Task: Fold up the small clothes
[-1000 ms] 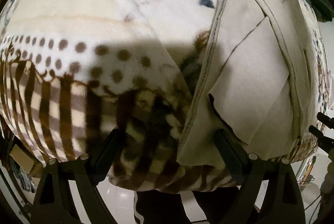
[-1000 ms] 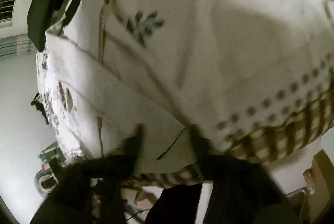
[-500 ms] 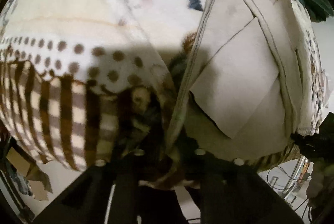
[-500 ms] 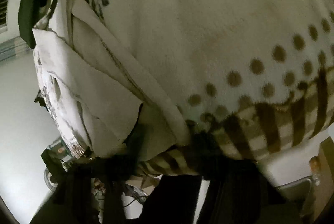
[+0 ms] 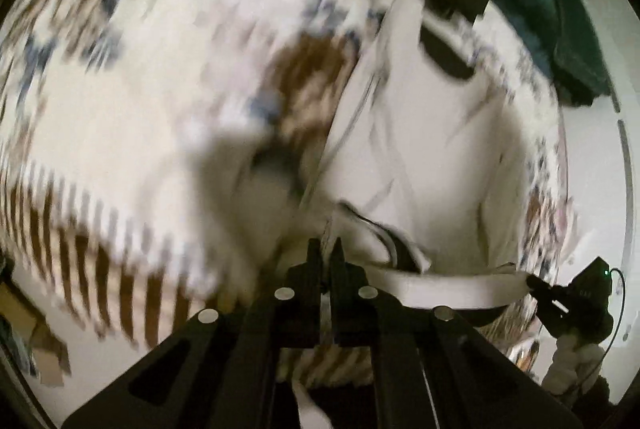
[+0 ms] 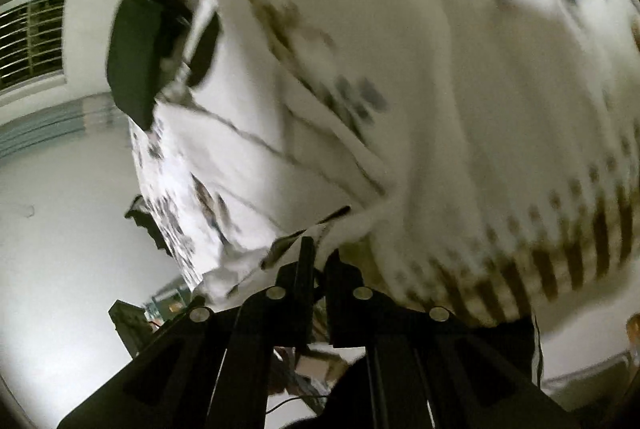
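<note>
patterned blanket [image 5: 120, 133] lying spread beneath | dark green cloth [image 5: 560, 29] sitting at far edge | barred window [image 6: 32, 41] showing on wall

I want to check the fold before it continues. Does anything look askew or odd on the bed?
Nothing looks damaged. The cream garment is rumpled, its near hem stretched in a band between the left gripper and right gripper, both shut on it. Motion blur hides finer detail of the patterned blanket.
</note>
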`<state>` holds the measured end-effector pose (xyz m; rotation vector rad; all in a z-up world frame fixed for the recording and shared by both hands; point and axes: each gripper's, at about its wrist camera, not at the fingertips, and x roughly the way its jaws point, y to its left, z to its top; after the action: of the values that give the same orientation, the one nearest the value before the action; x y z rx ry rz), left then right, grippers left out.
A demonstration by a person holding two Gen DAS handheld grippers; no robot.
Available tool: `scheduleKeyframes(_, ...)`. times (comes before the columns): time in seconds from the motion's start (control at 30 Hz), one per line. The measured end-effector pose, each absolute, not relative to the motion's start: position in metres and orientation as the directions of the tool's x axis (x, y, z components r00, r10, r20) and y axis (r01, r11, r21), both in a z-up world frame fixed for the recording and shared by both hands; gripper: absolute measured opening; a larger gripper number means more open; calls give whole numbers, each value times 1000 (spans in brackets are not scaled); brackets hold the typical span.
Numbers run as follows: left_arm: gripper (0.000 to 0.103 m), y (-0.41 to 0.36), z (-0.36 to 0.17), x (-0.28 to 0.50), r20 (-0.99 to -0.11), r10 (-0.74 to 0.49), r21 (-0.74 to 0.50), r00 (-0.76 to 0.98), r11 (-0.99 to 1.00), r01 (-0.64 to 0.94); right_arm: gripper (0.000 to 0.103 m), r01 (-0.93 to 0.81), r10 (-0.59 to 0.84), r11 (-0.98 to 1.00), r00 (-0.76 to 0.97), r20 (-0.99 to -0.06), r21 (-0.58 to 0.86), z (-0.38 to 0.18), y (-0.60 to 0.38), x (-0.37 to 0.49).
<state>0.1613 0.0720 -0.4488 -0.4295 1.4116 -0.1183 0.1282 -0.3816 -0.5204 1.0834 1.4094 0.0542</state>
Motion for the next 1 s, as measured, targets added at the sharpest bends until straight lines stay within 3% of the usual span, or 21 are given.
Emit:
scheduleKeyframes(0.17,5,64,-464,267,-887,-368,-415,278,900,-132,5,513,520,611,313,-795,602,-527,-388,219)
scheduleKeyframes(0.27,5,70,-478,300,-883,-385,-435,268,886,-160,11,534,536,581,317,-782,615,-542,-395,251)
scheduleKeyframes(0.3,10,73,-479,302,-881,-387,-440,271,881,-173,24,537,526,585,320,-788,608,-541,-398,254)
scheduleKeyframes(0.33,13,80,-480,306,-879,-384,-443,284,877,-186,44,534,498,604,328,-803,592,-537,-400,257)
scheduleKeyframes(0.37,26,87,-482,306,-873,-389,-454,295,870,-195,55,525,478,622,332,-813,580,-535,-400,257)
scheduleKeyframes(0.4,47,92,-485,304,-868,-395,-463,300,863,-201,64,516,463,643,326,-824,566,-535,-400,257)
scheduleKeyframes(0.47,59,98,-493,294,-867,-399,-467,299,861,-204,64,499,450,680,294,-843,537,-539,-397,256)
scheduleKeyframes(0.7,57,70,-541,289,-891,-423,-447,166,882,-149,64,463,470,748,138,-872,476,-591,-375,263)
scheduleKeyframes(0.73,57,63,-543,289,-891,-422,-444,167,887,-128,62,469,491,735,129,-861,489,-597,-372,265)
scheduleKeyframes(0.77,31,58,-543,288,-891,-411,-435,192,895,-104,57,471,504,726,132,-853,501,-602,-369,265)
scheduleKeyframes(0.8,3,55,-542,288,-889,-410,-434,205,896,-88,34,460,501,728,150,-852,509,-600,-365,266)
scheduleKeyframes(0.83,2,54,-544,288,-897,-396,-418,194,904,-89,7,444,490,739,160,-857,506,-598,-362,266)
scheduleKeyframes(0.93,2,69,-541,289,-898,-369,-405,240,906,-121,3,412,434,767,232,-871,492,-578,-355,268)
scheduleKeyframes(1.0,2,76,-549,292,-904,-371,-404,214,904,-138,3,396,357,823,198,-913,408,-580,-352,273)
